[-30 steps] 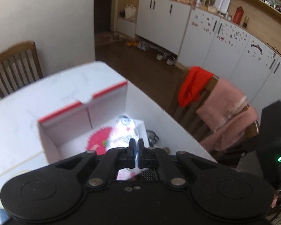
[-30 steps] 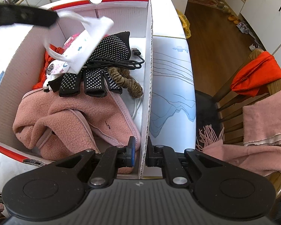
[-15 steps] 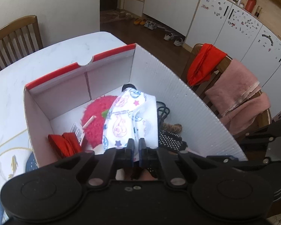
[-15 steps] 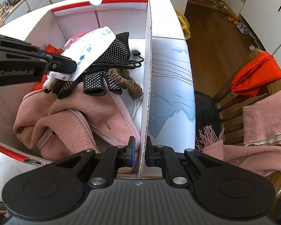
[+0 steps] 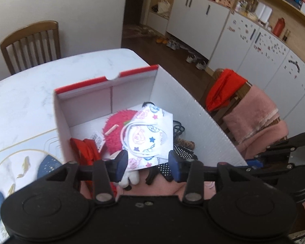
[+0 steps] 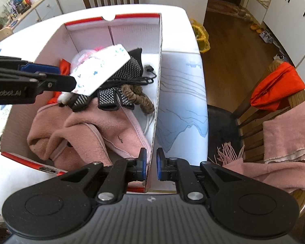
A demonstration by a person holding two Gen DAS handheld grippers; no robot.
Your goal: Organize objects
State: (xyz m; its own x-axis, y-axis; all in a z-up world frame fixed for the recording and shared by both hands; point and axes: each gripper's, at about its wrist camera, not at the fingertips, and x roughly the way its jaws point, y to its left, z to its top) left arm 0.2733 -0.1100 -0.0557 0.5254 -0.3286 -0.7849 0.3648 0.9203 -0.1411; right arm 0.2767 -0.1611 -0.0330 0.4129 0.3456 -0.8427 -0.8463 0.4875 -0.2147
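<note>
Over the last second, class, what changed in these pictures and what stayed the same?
The left gripper brought the patterned face mask down into the white box, then opened its jaws and let it go; the mask now lies on the pile. The right gripper stays clamped on the box wall. The pink fleece and black dotted glove did not move.

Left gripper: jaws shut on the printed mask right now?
No, the left gripper has its jaws spread wide, and the printed mask lies loose on the pile in the white box.
</note>
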